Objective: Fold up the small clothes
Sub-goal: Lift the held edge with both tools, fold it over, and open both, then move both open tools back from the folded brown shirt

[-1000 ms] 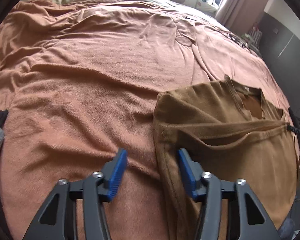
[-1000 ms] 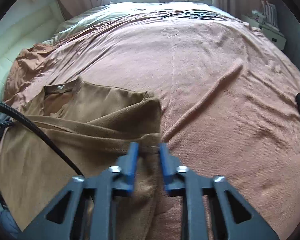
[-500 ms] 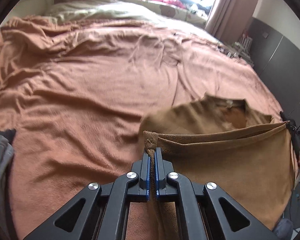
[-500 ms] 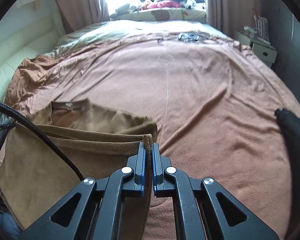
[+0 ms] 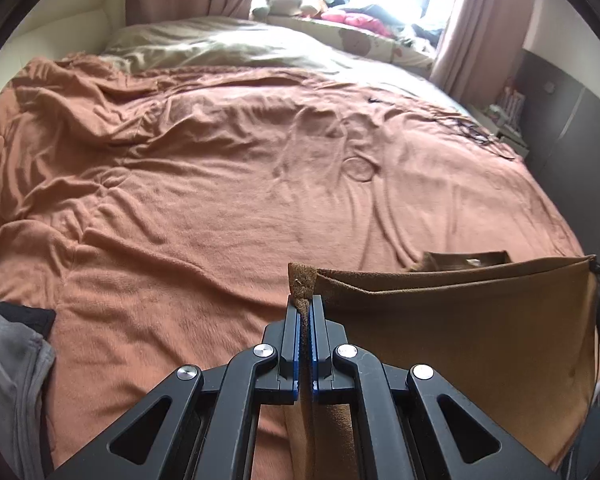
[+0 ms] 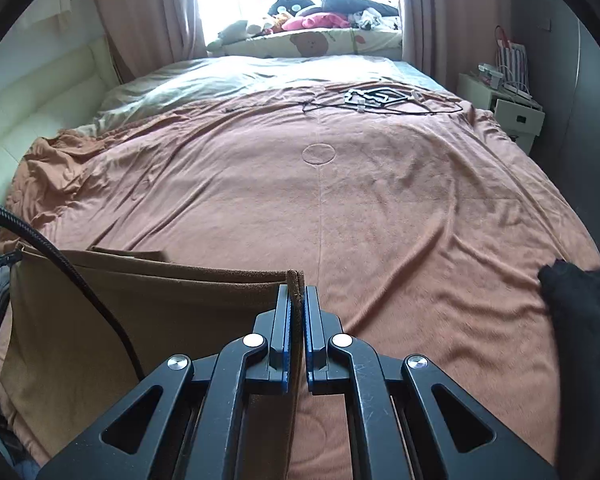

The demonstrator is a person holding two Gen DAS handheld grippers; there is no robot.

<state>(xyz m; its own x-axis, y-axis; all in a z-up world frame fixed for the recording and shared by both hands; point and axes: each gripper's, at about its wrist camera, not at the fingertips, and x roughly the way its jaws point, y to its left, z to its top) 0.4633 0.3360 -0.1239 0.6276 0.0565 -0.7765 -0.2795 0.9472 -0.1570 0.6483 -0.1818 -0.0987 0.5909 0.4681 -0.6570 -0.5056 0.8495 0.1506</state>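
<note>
A brown t-shirt [image 5: 460,332] hangs stretched between my two grippers above the bed. My left gripper [image 5: 304,304] is shut on its left corner, which pokes up between the blue pads. In the right wrist view the same brown t-shirt [image 6: 140,320] spreads to the left, and my right gripper [image 6: 297,292] is shut on its right corner. The top edge is taut and level. A bit of the collar with its label [image 5: 472,260] shows behind the edge. The lower part of the shirt is hidden behind the grippers.
An orange-brown blanket [image 5: 220,200] covers the bed. A grey garment [image 5: 8,368] lies at the near left, a black garment [image 6: 580,304] at the near right. Cables and a black frame [image 6: 380,98] lie at the far end. A white nightstand [image 6: 504,104] stands far right.
Both grippers shut on the shirt's corners, then lifted it off the blanket. The shirt now hangs taut between them and hides most of the collar.
</note>
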